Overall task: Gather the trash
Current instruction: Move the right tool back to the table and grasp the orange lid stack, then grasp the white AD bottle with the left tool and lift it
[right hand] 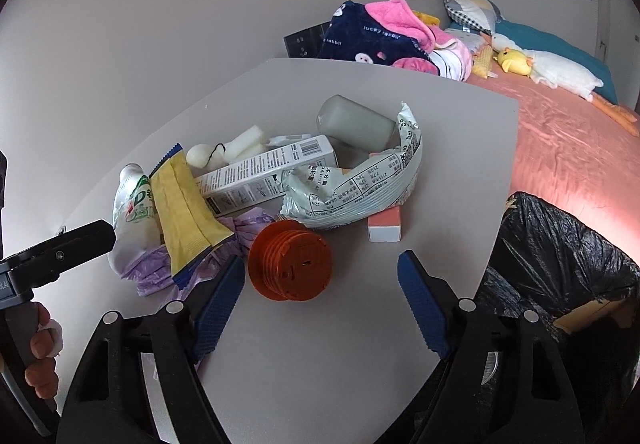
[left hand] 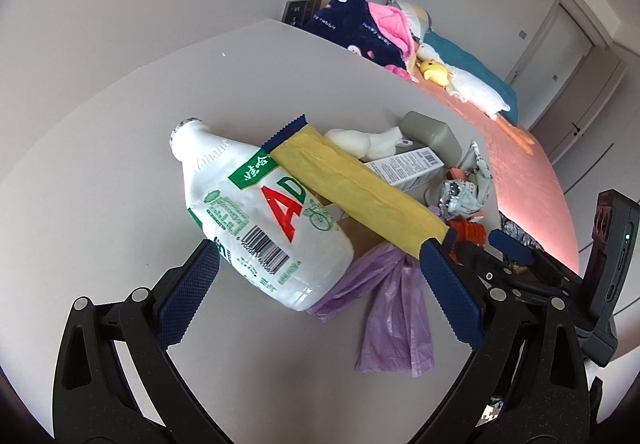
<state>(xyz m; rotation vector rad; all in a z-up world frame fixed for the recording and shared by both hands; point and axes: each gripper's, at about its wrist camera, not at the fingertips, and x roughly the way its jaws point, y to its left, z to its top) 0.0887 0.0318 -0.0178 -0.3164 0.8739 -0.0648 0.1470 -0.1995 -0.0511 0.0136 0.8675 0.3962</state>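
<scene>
A white plastic bottle (left hand: 256, 212) with a red and green label lies on its side on the grey table (left hand: 120, 148). My left gripper (left hand: 318, 250) is open, with the bottle's lower half between its jaws. A yellow wrapper (left hand: 352, 188) rests across the bottle, and a purple plastic bag (left hand: 396, 308) lies under it. My right gripper (right hand: 320, 260) is open just in front of an orange ribbed lid (right hand: 290, 260), its pads (right hand: 424, 304) clear of it. Behind the lid lie a crumpled silver-green wrapper (right hand: 360, 188), a white carton (right hand: 260, 172) and a pink box (right hand: 386, 226).
A bin lined with a black bag (right hand: 560, 244) stands off the table's right edge. A grey cylinder (right hand: 356, 122) and white foam pieces (right hand: 236, 148) lie at the back of the pile. Beyond is a bed (right hand: 568, 160) with blankets and plush toys. A hand (right hand: 40, 344) holds my left gripper.
</scene>
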